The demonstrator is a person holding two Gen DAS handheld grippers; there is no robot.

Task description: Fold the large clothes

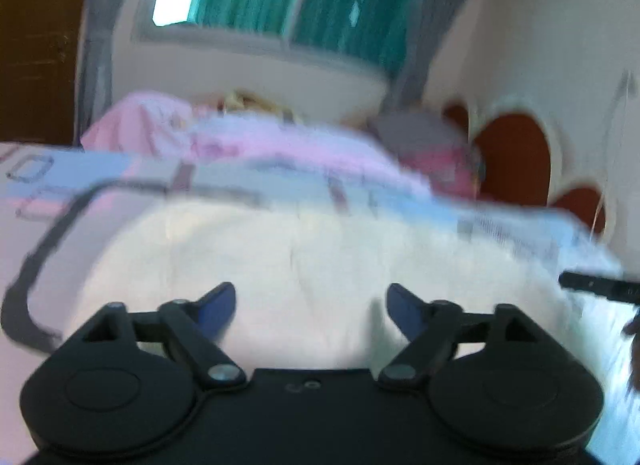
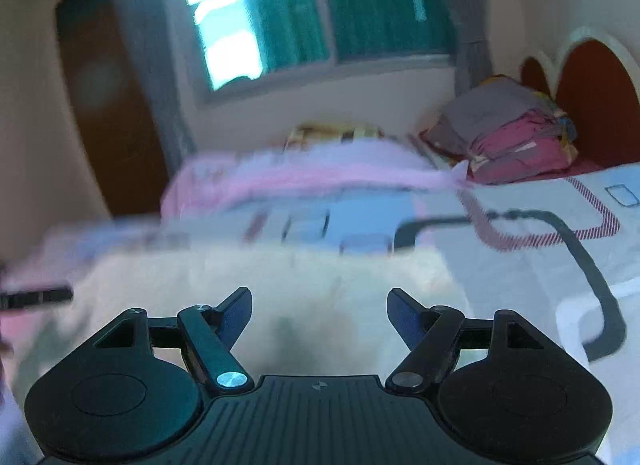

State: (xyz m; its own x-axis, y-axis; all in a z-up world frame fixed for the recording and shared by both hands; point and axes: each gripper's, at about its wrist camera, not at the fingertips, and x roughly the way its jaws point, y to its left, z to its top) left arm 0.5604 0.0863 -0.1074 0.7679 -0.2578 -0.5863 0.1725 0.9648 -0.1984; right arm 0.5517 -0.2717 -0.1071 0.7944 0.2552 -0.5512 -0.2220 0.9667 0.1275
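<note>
Looking at the white cloth (image 1: 304, 261), I see it spread flat on the bed (image 1: 24, 201), and it fills the space just in front of both tools. In the right wrist view the same cloth (image 2: 280, 285) ends in a straight edge on its right side, with the printed sheet beyond it.

My left gripper (image 1: 310, 301) has its jaws wide and nothing is between the blue pads; the cloth lies below and ahead of them, not pinched. My right gripper (image 2: 319, 305) is the same, wide and empty, above the near part of the cloth.

I judge that one fold is just laid down and both tools are free. For the next move I need to choose a new edge or two corners, come down on them and close the jaws on the fabric.

Farther away I see a pink blanket (image 1: 248, 145) and a pile of folded clothes (image 2: 508, 137) near the headboard (image 2: 596, 97). Both pictures are blurred, so creases I cannot tell.
</note>
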